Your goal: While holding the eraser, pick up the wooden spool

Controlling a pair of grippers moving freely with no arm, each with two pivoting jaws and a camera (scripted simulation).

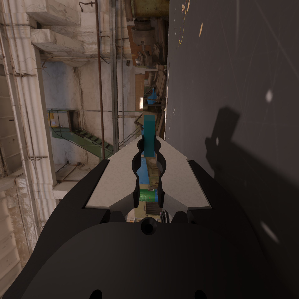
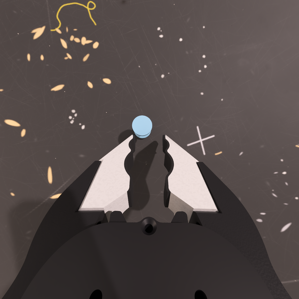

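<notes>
Fingers of the left gripper (image 1: 148,137) were clamped on the teal eraser (image 1: 149,135), a flat block that stuck out past the fingertips and stood clear of the dark tabletop (image 1: 226,80). In the left wrist view the tabletop rose like a wall along the right side, its far edge running top to bottom through the middle of the picture, and the eraser hung close to that edge. A shadow of the gripper and its load lay on the scratched surface. Beyond the edge stood a pale industrial hall with a green staircase (image 1: 84,139).

Over the tabletop, the right gripper (image 2: 148,135) pointed down with its jaws apart and nothing between them. The wooden spool (image 2: 142,126), pale blue here, stood upright on the surface just ahead of the fingertips, nearer the left finger than the right, with its round top facing the camera. No edge of the tabletop showed in the right wrist view, so the spool's place relative to the edges could not be told. Tan flecks, white specks, a yellow scribble (image 2: 74,14) and a white cross mark (image 2: 200,140) dotted the surface around it.
</notes>
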